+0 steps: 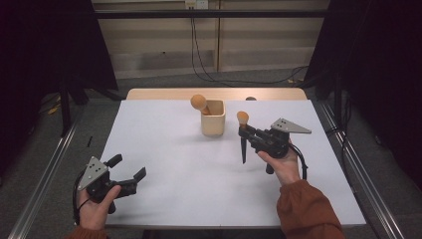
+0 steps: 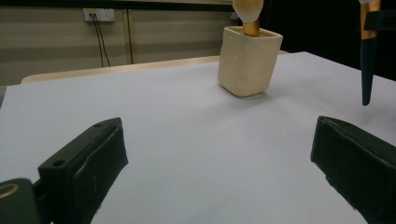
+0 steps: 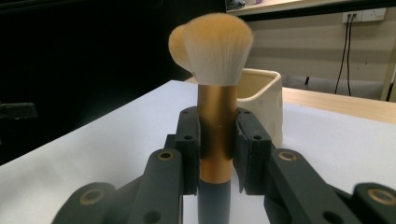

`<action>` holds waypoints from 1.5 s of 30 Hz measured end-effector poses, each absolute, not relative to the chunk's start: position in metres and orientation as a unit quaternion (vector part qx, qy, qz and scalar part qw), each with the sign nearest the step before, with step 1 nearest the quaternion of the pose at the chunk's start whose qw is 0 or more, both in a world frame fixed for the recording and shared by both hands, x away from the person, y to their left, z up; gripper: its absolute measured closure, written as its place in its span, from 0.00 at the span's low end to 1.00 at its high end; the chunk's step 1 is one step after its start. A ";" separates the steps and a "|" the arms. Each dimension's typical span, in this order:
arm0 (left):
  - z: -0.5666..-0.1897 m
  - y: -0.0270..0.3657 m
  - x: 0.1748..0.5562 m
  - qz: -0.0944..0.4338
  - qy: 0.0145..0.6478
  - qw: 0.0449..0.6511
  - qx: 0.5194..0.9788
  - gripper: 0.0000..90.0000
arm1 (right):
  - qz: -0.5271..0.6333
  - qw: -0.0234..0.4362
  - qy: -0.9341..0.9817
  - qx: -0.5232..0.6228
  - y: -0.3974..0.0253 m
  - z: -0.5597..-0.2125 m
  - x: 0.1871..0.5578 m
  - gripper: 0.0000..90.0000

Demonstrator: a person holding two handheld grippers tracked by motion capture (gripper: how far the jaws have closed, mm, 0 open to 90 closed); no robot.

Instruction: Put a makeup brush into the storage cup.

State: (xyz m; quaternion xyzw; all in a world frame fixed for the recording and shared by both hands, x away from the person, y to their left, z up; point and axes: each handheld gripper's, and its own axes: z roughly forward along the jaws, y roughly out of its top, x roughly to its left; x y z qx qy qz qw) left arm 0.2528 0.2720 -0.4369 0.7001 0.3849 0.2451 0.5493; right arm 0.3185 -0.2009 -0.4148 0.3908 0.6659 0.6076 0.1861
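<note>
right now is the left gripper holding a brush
No, the left gripper has its jaws spread wide over bare table; the right gripper is clamping the brush.

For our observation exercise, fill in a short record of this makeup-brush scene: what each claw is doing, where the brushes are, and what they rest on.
Right claw: shut on the gold ferrule of a makeup brush, bristles up, dark handle pointing down above the table
Left claw: open, holding nothing, near the table's front left
Cream holder: square cup, stands beyond the middle of the table
Second makeup brush: in the holder, bristles up, leaning left
Surface: white table
</note>
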 end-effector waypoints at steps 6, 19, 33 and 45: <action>-0.437 0.272 0.252 0.246 0.379 0.552 0.701 0.03 | 0.614 0.189 0.660 0.390 -0.198 -0.413 0.322 0.82; -0.435 0.271 0.251 0.252 0.372 0.562 0.694 0.03 | 0.617 0.190 0.664 0.378 -0.189 -0.396 0.339 0.82; -0.436 0.272 0.252 0.245 0.373 0.560 0.698 0.03 | 0.621 0.208 0.660 0.368 -0.180 -0.368 0.365 0.82; -0.436 0.272 0.252 0.247 0.376 0.559 0.696 0.03 | 0.620 0.223 0.661 0.358 -0.171 -0.348 0.383 0.82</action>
